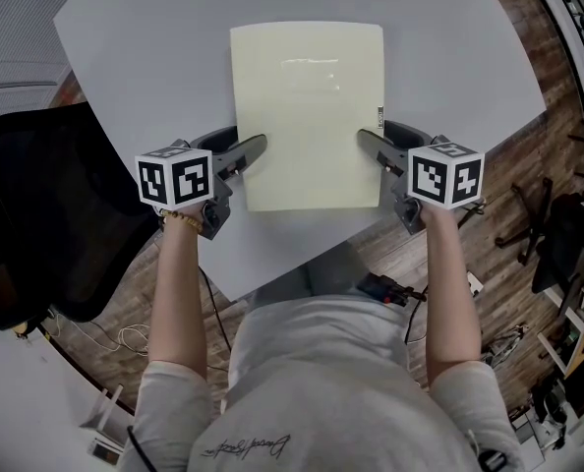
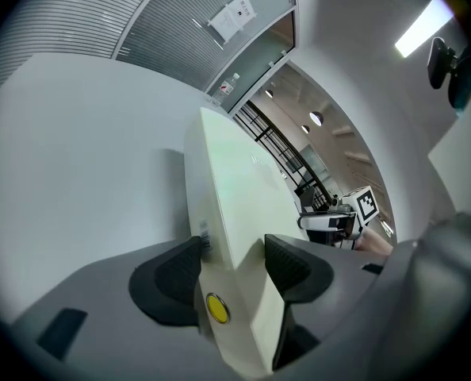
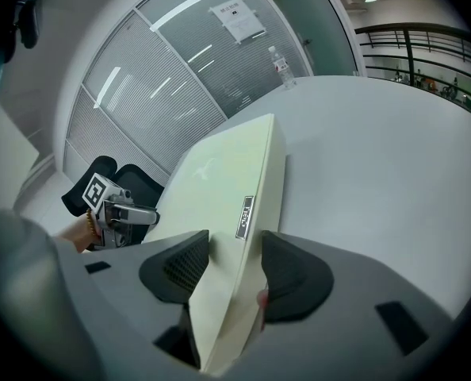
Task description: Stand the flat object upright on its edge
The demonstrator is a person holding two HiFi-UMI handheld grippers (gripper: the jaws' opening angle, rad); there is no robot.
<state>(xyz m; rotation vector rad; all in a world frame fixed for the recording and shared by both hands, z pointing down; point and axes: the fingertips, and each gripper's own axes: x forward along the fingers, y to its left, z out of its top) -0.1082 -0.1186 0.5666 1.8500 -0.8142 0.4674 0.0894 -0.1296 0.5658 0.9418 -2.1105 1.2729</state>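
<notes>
Head view: the flat object [image 1: 307, 116] is lying flat on the table [image 1: 125, 28]. The left gripper [image 1: 258, 147] is holding its 8 o'clock edge and the right gripper [image 1: 366, 138] its 4 o'clock edge, likely so both can tip it up together.

Left gripper view: the fingers [image 2: 172, 272] are squeezing the edge.

Right gripper view: these fingers [image 3: 295, 276] are squeezing it too.

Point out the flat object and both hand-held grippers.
flat object [image 1: 307, 116]: head view, middle of top face.
left hand-held gripper [image 1: 256, 147]: head view, upper jaw tip.
right hand-held gripper [image 1: 369, 138]: head view, upper jaw tip.
</notes>
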